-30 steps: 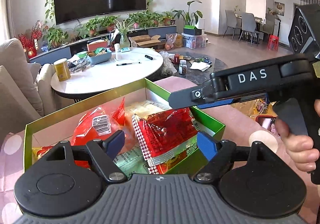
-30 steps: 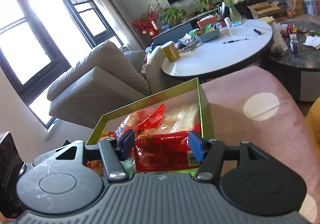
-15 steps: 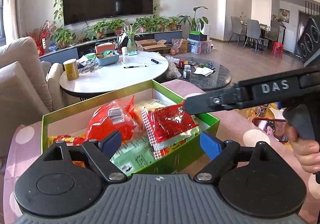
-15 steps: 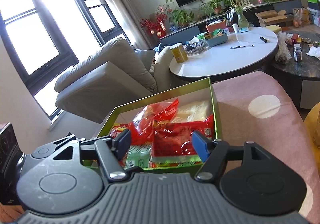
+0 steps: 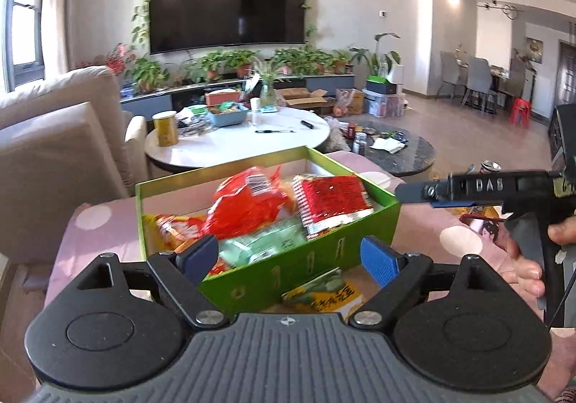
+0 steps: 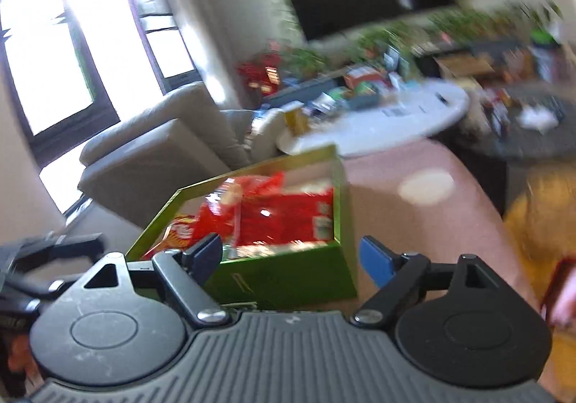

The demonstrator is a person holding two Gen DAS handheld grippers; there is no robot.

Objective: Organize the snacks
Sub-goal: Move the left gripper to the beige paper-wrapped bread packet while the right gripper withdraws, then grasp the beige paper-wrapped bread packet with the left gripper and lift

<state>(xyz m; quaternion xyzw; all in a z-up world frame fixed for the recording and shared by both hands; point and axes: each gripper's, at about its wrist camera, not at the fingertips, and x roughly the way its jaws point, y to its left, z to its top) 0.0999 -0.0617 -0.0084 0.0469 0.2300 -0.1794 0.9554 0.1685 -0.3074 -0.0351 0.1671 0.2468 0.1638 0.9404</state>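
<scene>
A green box (image 5: 306,270) on the pink dotted cloth (image 5: 457,241) holds several snack packs: red bags (image 5: 248,201), a red pack with a white striped edge (image 5: 331,198) and a pale green pack (image 5: 266,248). A yellow-green snack pack (image 5: 324,295) lies on the cloth in front of the box. My left gripper (image 5: 289,255) is open and empty, just short of the box's near wall. My right gripper (image 6: 289,255) is open and empty, behind the box (image 6: 288,277); it also shows in the left wrist view (image 5: 475,187) at the right of the box.
A white round table (image 5: 237,140) with a yellow can (image 5: 165,127) stands beyond the box. A dark low table (image 5: 392,147) is at right, a beige sofa (image 5: 54,136) at left. A printed item (image 5: 482,226) lies on the cloth at right.
Both grippers have pulled back from over the box; the box now sits farther ahead and the pack in front of it has come into view. The right wrist view is blurred from motion.
</scene>
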